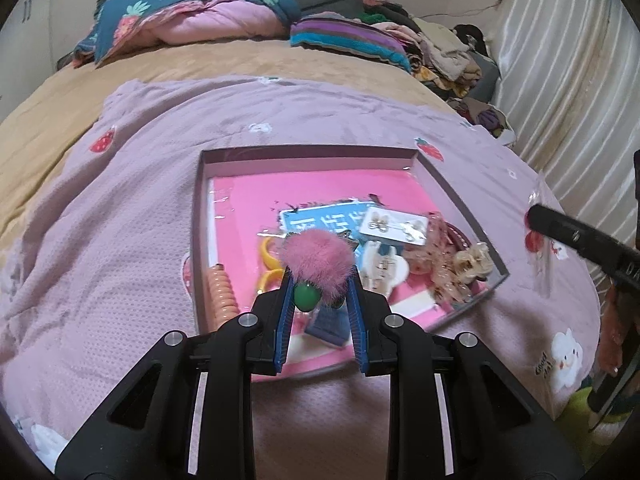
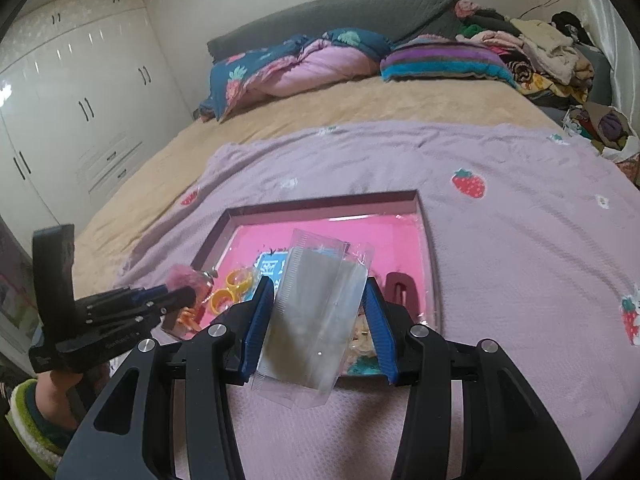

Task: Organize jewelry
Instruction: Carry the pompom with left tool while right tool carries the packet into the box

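Here the left gripper [image 1: 320,280] has its fingers narrowed onto a pink pompom charm [image 1: 316,258] with a green bead [image 1: 306,297] at its base, held just above the near part of the tray [image 1: 308,154]. The right gripper [image 2: 318,292] has its fingers set moderately apart and closed on a clear plastic bag [image 2: 312,312], which stands upright between them over the tray's near edge. The tray lies on a lilac blanket [image 2: 500,248] on the bed and already holds yellow rings [image 1: 269,258], a coiled hair tie [image 1: 221,294], an earring card [image 1: 394,226] and several hair claws, all crowded toward the tray's near and right side.

The step in hand looks like getting the charm into the bag. To do it well, the bag's mouth should face the charm; whether the mouth is open cannot be told from either view, so check it first. Bring the charm to the bag over the tray, so a drop lands inside it. Lead with the bead end, since fluff tends to snag on thin film, and let go only once the charm sits well inside.
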Tool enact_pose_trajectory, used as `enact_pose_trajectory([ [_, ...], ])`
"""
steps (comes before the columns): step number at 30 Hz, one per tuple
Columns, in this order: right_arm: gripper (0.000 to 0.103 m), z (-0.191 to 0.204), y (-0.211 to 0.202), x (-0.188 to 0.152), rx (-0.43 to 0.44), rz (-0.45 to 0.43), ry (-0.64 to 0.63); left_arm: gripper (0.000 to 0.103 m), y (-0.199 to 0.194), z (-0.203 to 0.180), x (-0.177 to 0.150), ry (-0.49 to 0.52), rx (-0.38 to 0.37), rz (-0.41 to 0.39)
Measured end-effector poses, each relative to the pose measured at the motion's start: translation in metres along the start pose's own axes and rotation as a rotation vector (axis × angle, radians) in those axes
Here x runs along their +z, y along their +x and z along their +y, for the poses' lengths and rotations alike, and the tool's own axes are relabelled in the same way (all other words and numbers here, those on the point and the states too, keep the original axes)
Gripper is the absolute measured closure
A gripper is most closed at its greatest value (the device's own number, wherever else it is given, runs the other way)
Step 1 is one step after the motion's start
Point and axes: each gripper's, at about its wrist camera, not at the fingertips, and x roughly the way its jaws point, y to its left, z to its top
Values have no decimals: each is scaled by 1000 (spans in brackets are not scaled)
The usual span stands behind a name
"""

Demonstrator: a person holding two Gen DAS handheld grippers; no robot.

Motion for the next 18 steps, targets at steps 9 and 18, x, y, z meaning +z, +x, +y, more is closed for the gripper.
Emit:
enact_pose_trajectory([
  [9, 58, 10, 54, -16, -51, 92, -42, 86, 13, 9, -6, -20, 9, 19],
  [18, 47, 10, 57, -26, -56, 104, -37, 85, 17, 7, -13, -14, 16, 36],
])
